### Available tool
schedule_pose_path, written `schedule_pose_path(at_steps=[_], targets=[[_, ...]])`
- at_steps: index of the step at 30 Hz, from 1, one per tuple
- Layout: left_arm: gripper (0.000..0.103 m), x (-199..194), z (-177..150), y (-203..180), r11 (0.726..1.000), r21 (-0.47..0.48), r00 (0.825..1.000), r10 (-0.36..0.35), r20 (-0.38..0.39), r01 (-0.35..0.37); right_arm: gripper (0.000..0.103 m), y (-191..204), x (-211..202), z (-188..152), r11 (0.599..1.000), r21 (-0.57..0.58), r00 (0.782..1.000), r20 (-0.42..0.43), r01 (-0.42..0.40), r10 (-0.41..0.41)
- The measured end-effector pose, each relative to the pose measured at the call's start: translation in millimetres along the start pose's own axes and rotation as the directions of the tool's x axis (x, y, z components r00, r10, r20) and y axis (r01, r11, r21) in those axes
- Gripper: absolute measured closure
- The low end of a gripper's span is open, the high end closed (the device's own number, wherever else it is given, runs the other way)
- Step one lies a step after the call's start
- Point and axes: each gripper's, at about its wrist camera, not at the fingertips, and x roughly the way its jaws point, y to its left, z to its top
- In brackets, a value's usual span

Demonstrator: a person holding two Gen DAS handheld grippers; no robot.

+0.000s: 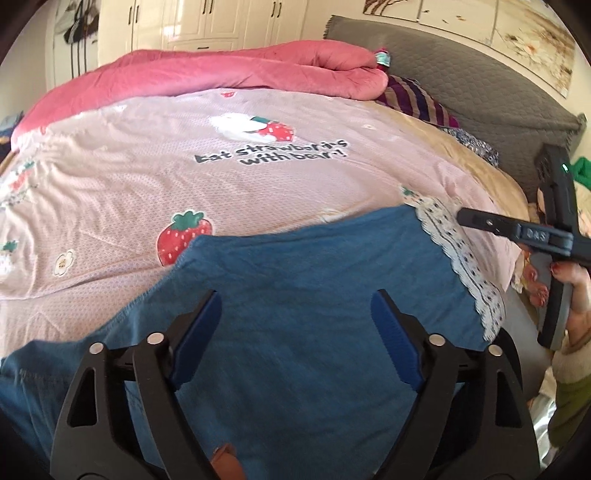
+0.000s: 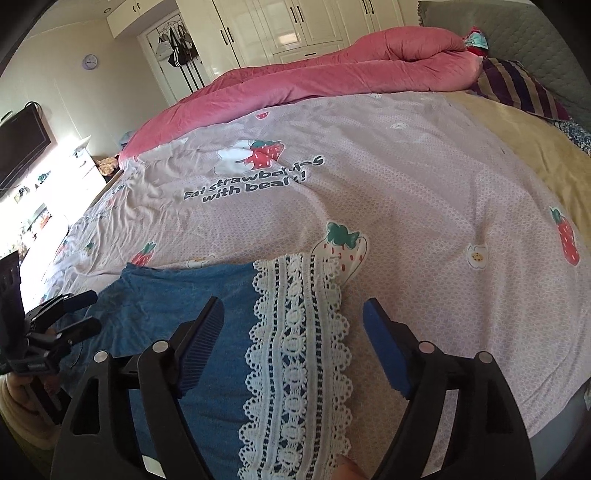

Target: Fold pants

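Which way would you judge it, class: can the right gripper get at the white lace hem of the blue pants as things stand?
Probably yes. The right gripper stands open just above the lace hem of the pants, which lie flat on the bedspread. Nothing covers the lace, and the left gripper sits off to the side.

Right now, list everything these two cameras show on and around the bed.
pants: one, blue with a white lace hem, lying flat on the near edge of the bed
bedspread: one, pale pink with strawberries and lettering, under the pants
quilt: one, deep pink, bunched along the far side
striped cloth: one, purple and tan, by the headboard
headboard: one, grey quilted, far right
wardrobe: cream doors, behind the bed
television: one, black, on the left wall
wall clock: one, pale, left wall
left gripper: black with blue pads, open over the pants
right gripper: same, open over the lace hem
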Motion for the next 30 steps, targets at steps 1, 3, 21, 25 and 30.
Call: schedule_pose_path(at_steps=[1, 3, 21, 25, 30], targets=[[0.021, -4, -3, -7, 1.0, 0.013, 1.0, 0.004, 0.01, -0.004, 0.024, 0, -1, -1, 1.0, -0.004, 1.0, -0.002, -0.002, 0.002], [0.017, -9, -8, -19, 0.999, 0.041, 1.0, 0.01, 0.019, -0.01, 0.022, 1, -3, -2, 1.0, -0.01, 1.0, -0.006, -0.003, 0.003], [0.01, 3, -59, -126, 0.976, 0.213, 0.999, -0.041, -0.03, 0.047, 0.02, -8, 23, 3, 0.994, -0.039, 0.991, -0.096, -0.098, 0.093], [0.01, 10, -63, -142, 0.965, 0.257, 0.998, -0.046, -0.04, 0.055, 0.02, -12, 40, 9, 0.991, -0.026, 0.984, -0.127, -0.13, 0.125], [0.01, 19, -63, -160, 0.949, 0.31, 0.998, -0.057, -0.038, 0.065, 0.027, -7, 52, 12, 0.987, -0.033, 0.976, -0.16, -0.156, 0.148]])
